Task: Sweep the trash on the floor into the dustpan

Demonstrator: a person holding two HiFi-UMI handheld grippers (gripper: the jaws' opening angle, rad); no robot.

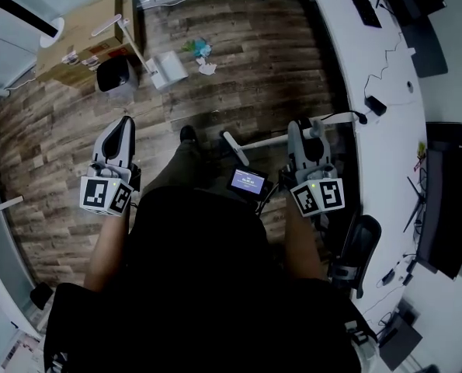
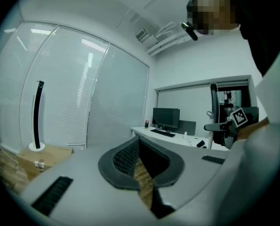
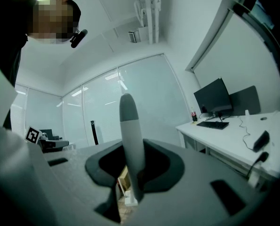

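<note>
head view looks steeply down on a floor (image 1: 238,61) of worn brown wood-grain planks. a flat, squarish white dustpan (image 1: 168,69) rests on them, its thin white stem slanting up and to the left. the trash (image 1: 202,53), a small heap of crumpled teal and white scraps, lies just to the right of the dustpan, not touching it. just to the left of the dustpan stands a black bin (image 1: 116,75) with rounded corners, and beyond the bin is a plain brown cardboard box (image 1: 81,39).

well below the dustpan and to its left, the left hand-held gripper (image 1: 123,123) is clenched on nothing. left gripper view shows its grey jaws meeting, with ribbed dark pads and only a sliver of plank showing between them. its cube has black-and-white square markers.

well below the dustpan and to its right, the right hand-held gripper (image 1: 304,130) is grasping the broom handle (image 3: 132,145). right gripper view shows this as a smooth round white rod with a rounded grey cap, clamped between the padded jaws and rising past them.

far to the right of the dustpan, a smooth white counter (image 1: 386,84) curves along the room's edge, strewn with thin black cables. left gripper view shows a dark flat monitor (image 2: 166,117) standing on it, against walls of frosted glass and pale slatted blinds.
</note>
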